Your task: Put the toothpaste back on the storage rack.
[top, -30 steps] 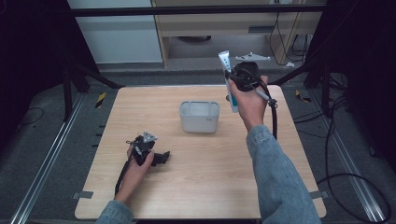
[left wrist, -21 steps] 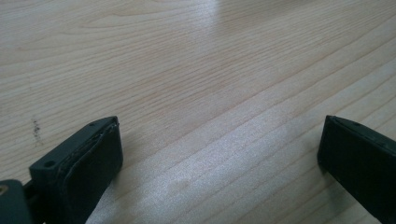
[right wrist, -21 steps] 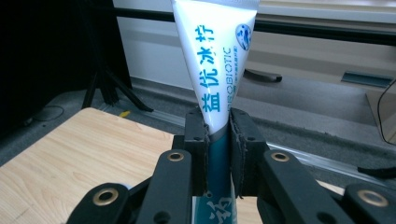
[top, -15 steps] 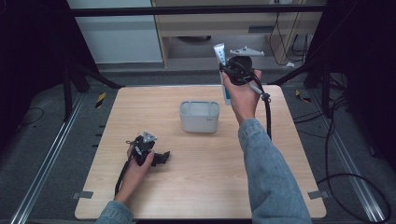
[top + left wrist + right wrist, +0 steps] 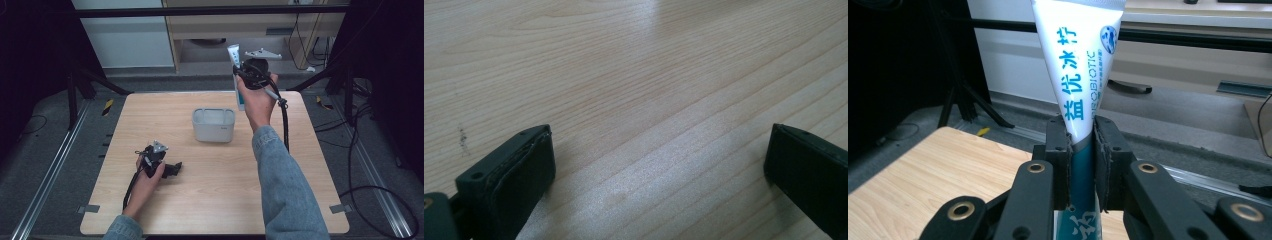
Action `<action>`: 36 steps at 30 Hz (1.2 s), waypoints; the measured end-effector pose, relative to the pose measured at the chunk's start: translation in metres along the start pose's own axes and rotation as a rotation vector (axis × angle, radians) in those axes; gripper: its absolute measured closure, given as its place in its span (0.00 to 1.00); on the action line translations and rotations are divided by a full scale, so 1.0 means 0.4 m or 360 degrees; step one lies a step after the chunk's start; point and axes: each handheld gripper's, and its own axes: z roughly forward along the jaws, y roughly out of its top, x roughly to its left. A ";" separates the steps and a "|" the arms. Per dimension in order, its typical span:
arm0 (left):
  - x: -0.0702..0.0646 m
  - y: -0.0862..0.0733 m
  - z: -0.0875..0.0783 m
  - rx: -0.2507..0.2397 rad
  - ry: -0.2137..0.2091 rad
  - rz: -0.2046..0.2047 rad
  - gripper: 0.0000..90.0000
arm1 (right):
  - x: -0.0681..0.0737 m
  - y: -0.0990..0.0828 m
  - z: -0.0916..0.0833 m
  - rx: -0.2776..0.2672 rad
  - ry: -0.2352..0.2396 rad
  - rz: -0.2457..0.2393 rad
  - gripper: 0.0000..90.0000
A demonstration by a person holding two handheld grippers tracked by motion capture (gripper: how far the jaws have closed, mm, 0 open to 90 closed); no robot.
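Both grippers differ: right gripper [image 5: 239, 75] clamps toothpaste tube [image 5: 1078, 65] upright above grey bin [image 5: 214, 125], prob. to drop it in; left gripper [image 5: 659, 165] rests wide open, empty, on table [image 5: 210, 200].

The left hand-held gripper [image 5: 659, 170] sits low over the light wooden surface [image 5: 634, 75]. Its two black jaws stand far apart, with bare wood between them. A small dark speck [image 5: 462, 137] marks the wood near one jaw.
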 end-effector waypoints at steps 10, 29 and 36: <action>0.000 0.000 0.000 -0.0001 -0.0001 -0.0001 0.00 | 0.039 0.002 0.015 -0.0021 0.0041 -0.0016 0.88; 0.001 0.001 0.000 0.0004 -0.0004 0.0007 0.00 | 0.134 -0.018 0.071 -0.0068 0.0137 -0.0055 0.88; 0.001 0.001 0.000 0.0003 -0.0004 0.0007 0.00 | 0.151 -0.025 0.076 -0.0077 0.0155 -0.0066 0.88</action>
